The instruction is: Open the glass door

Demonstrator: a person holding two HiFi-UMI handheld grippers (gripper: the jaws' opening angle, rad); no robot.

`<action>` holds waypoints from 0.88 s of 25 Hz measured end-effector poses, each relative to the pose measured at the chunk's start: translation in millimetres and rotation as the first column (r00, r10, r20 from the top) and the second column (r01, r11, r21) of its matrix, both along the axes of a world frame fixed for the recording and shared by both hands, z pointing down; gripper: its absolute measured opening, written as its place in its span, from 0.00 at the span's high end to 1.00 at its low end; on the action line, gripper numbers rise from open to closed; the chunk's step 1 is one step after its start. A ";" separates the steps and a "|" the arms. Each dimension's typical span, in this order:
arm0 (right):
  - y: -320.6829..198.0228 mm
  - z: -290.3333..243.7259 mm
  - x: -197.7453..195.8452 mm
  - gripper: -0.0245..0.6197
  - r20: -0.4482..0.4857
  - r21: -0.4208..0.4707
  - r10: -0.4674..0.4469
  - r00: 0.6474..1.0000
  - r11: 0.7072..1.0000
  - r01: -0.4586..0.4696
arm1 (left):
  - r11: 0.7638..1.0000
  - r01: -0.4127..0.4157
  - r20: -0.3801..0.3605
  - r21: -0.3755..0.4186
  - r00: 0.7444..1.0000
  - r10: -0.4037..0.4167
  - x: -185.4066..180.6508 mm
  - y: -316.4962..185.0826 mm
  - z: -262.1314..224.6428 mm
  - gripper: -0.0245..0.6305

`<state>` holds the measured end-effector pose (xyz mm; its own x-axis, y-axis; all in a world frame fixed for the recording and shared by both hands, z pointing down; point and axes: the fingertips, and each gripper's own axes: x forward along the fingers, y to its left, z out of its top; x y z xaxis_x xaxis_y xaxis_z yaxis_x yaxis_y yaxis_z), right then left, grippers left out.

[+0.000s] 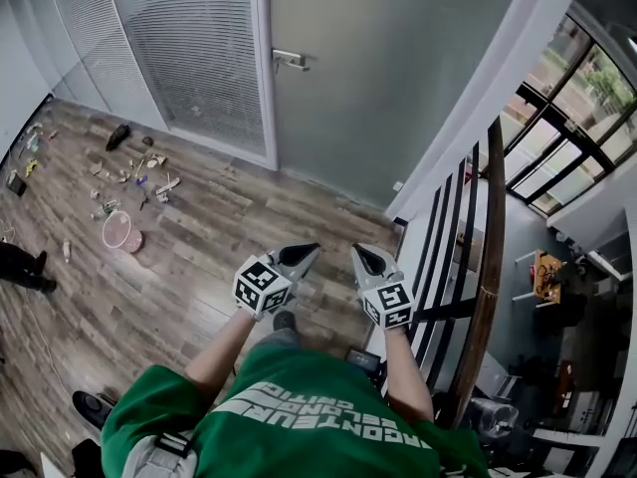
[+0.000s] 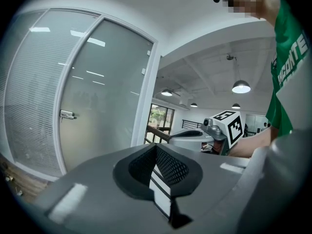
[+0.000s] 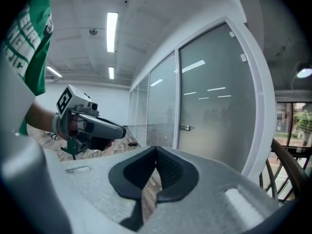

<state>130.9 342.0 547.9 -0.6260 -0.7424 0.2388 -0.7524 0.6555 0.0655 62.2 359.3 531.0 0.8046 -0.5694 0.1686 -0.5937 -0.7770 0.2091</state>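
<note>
Facing glass door [image 1: 378,78] — top cut off; left tongs [image 1: 311,250], right tongs [image 1: 356,251] closed, empty.

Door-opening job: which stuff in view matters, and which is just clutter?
Job: glass door, door handle, left tongs, right tongs, both shut and empty.
Lying about: pink basket, scattered litter on the floor, wooden handrail.

An office is shown here: a frosted glass door [image 1: 378,78] and blind-backed glass partitions [image 1: 189,58] are lit by ceiling strip lights [image 3: 111,30], with a railing [image 1: 490,247] seen alongside.
</note>
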 end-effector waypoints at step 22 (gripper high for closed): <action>-131.4 -6.9 -72.0 0.97 -0.040 0.016 0.013 0.999 1.000 -0.013 | 1.000 0.009 -0.026 -0.009 1.000 -0.009 -83.6 -128.9 4.0 0.94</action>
<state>58.9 210.6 541.1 -0.6065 -0.7541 0.2518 -0.7573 0.6444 0.1059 -21.4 230.4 535.1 0.8038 -0.5750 0.1528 -0.5948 -0.7699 0.2315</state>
